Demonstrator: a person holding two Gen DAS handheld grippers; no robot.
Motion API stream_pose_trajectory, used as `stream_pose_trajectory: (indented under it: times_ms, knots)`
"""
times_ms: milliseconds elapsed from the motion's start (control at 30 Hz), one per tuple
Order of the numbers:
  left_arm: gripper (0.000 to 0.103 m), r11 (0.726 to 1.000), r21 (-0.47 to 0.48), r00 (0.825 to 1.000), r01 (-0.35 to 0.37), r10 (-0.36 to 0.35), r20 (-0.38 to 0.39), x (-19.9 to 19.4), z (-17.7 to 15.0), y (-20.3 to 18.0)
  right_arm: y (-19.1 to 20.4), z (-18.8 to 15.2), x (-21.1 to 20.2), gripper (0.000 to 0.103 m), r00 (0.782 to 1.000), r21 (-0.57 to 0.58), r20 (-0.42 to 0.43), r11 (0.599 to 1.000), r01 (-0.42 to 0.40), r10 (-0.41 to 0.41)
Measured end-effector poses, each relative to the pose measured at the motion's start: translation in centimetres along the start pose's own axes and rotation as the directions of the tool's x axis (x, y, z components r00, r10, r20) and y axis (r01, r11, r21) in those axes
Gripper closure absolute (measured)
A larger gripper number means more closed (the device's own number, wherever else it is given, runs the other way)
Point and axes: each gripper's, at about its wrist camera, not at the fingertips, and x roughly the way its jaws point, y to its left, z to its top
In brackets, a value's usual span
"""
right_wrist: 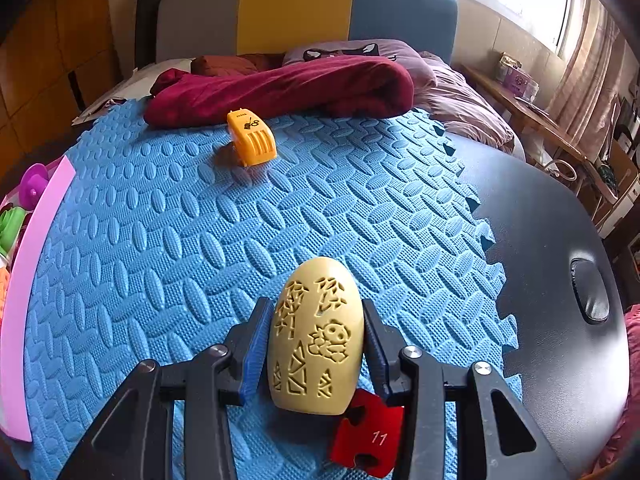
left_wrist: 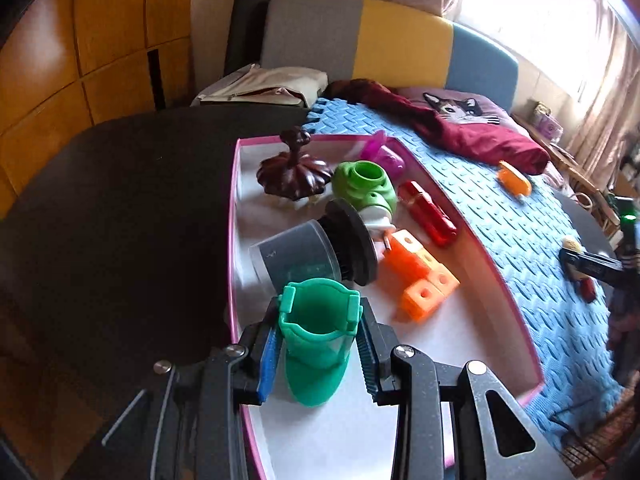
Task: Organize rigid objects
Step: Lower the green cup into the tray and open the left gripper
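Green cup-shaped piece (left_wrist: 316, 336) clamped between the fingers of the left tool (left_wrist: 318, 344), over the near end of the pink-rimmed tray (left_wrist: 496, 276), just before the grey canister (left_wrist: 300, 256) and orange blocks (left_wrist: 420, 276). Cream carved egg (right_wrist: 316, 336) pinched upright in the right tool (right_wrist: 316, 344), above the blue foam mat (right_wrist: 200, 240), red puzzle piece (right_wrist: 368, 444) just beneath. Orange toy (right_wrist: 252, 142) well apart, far across the mat.
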Motion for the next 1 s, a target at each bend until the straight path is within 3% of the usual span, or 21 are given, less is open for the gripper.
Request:
stream_pose_trajectory:
  times_ms: [200, 467, 700, 767, 1000]
  knots:
    - [0.068, 0.998, 0.032, 0.998, -0.05, 0.049, 0.032, 1.1, 0.9, 0.0, 0.1, 0.0, 0.0, 0.06, 1.0, -0.008, 0.0, 1.0, 0.004, -0.004]
    - [0.066, 0.998, 0.024, 0.998, -0.053, 0.052, 0.029, 0.7, 0.5, 0.1, 0.1, 0.1, 0.0, 0.06, 1.0, -0.009, 0.0, 1.0, 0.005, -0.005]
    - [0.056, 0.997, 0.007, 0.996, -0.072, 0.072, 0.05, -0.8, 0.1, 0.3, 0.1, 0.1, -0.1, 0.06, 1.0, -0.016, 0.004, 1.0, 0.012, -0.012]
    - [0.047, 0.996, 0.004, 0.994, -0.087, 0.086, 0.07, -1.7, -0.1, 0.3, 0.2, 0.0, -0.1, 0.06, 1.0, -0.018, 0.006, 1.0, 0.015, -0.015]
    - [0.044, 0.991, -0.019, 0.984, -0.129, 0.131, 0.12, -4.4, -0.2, 0.7, 0.3, 0.0, -0.2, 0.06, 1.0, -0.011, 0.008, 1.0, 0.014, -0.014]
